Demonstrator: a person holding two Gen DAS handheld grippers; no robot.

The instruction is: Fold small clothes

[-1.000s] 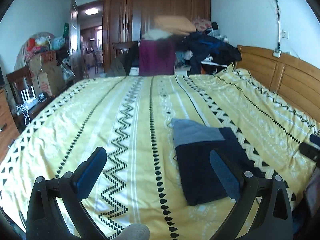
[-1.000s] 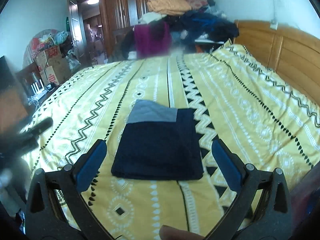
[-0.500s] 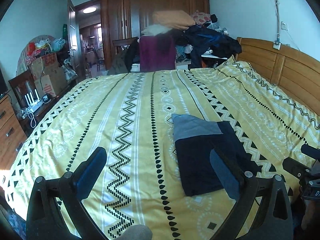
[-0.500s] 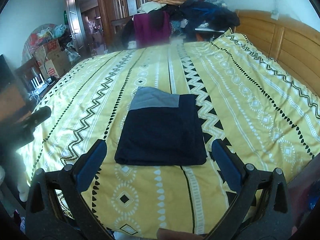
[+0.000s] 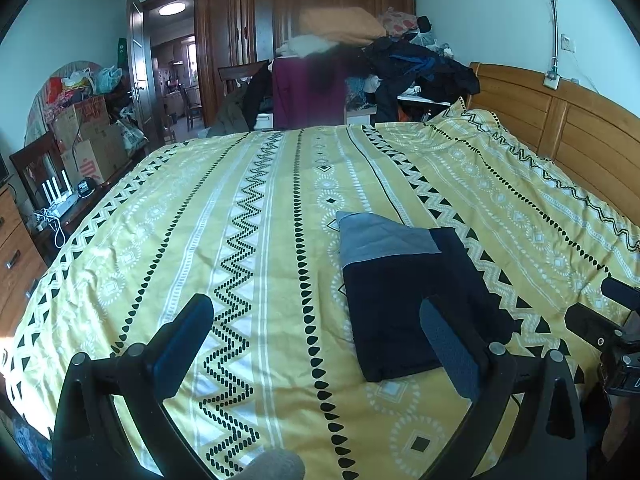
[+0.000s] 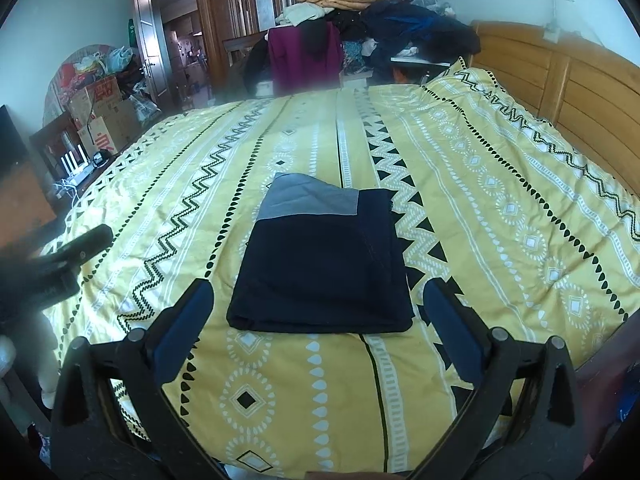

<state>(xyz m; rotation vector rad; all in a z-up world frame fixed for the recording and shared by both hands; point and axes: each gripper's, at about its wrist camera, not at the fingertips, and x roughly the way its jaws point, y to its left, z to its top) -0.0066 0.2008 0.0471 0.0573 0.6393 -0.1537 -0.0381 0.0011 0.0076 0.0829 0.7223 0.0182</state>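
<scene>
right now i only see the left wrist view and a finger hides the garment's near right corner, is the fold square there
observer: yes. In the right wrist view the garment is a neat rectangle, and that corner lies flat on the bed.
operator: is the right gripper holding anything
observer: no. The right gripper has its fingers wide open with nothing gripped.
operator: is it lined up with the garment
observer: yes, the garment sits centred between its fingers in that view.
</scene>
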